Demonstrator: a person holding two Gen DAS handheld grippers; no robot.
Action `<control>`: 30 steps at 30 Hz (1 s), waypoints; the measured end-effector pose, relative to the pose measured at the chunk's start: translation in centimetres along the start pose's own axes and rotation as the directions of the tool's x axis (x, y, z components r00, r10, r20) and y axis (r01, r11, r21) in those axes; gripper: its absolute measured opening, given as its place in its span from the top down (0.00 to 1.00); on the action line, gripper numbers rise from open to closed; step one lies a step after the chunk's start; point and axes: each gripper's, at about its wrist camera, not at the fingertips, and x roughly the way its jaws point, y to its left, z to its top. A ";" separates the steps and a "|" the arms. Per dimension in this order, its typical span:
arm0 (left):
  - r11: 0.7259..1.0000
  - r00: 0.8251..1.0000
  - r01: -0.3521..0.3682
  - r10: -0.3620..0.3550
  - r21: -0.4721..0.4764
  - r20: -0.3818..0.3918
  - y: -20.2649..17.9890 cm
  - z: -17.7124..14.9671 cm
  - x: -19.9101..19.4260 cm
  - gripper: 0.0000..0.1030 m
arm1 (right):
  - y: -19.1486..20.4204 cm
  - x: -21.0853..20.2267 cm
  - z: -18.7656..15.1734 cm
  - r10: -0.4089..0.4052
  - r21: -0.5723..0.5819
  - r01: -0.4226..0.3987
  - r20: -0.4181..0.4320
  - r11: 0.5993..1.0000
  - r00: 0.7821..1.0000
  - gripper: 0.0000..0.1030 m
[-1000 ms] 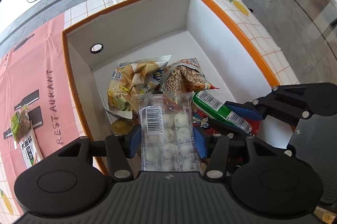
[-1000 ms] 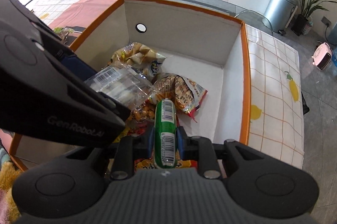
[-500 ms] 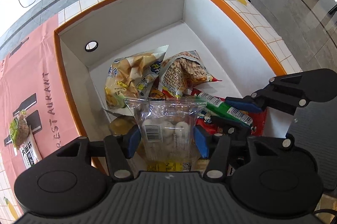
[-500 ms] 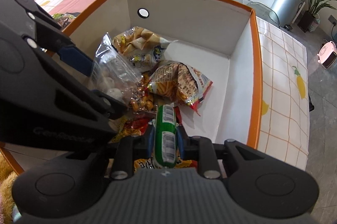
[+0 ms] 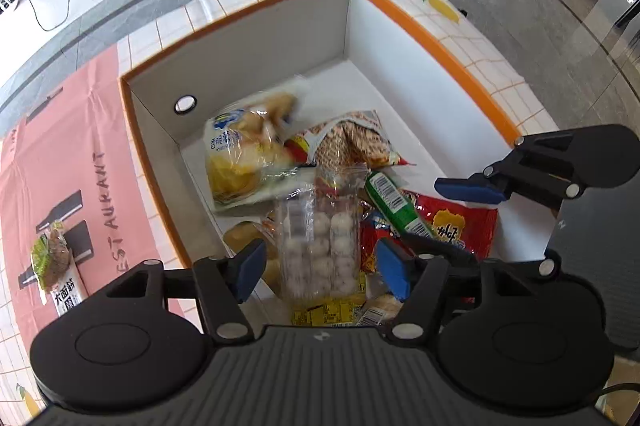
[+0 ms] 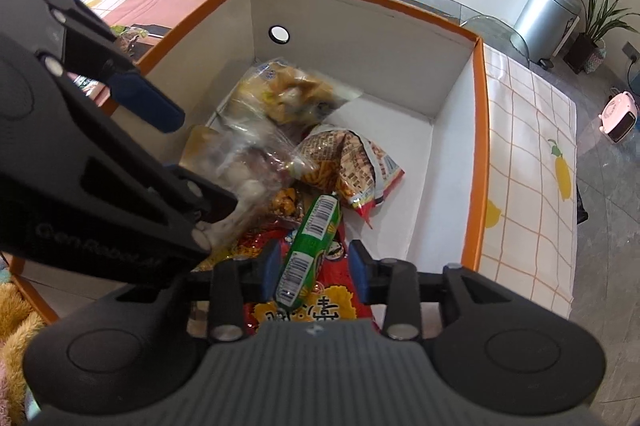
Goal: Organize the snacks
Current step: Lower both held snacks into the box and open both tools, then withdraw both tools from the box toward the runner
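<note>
Left gripper (image 5: 320,268) jaws have just been opening; released, blue pads clear on both sides of the clear bag of white balls (image 5: 320,250), which sits between them on the snack pile. Right gripper (image 6: 314,272) jaws also just opening; green tube snack (image 6: 310,250) lies tilted between the pads, not clamped, resting on the red packet (image 6: 316,314). All inside the orange-rimmed box (image 5: 436,42), pile toward its near side, yellow bag (image 5: 244,154) nearer the far-left corner
</note>
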 end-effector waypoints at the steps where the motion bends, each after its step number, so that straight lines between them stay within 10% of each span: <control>1: 1.000 1.000 0.001 -0.001 -0.002 0.006 0.0 0.0 -0.3 0.28 | 0.2 -0.2 0.1 -0.002 -0.004 0.002 0.001 1.000 1.000 0.65; 14: 0.998 0.984 -0.018 0.029 -0.068 0.173 2.1 -2.1 -6.7 0.28 | 2.2 -5.2 1.4 -0.093 0.054 0.088 0.091 0.995 0.992 0.50; 30: 0.967 0.906 -0.005 0.113 -0.256 0.409 8.6 -11.1 -13.9 0.28 | 10.1 -11.0 0.4 -0.167 0.246 0.089 0.317 0.965 0.934 0.50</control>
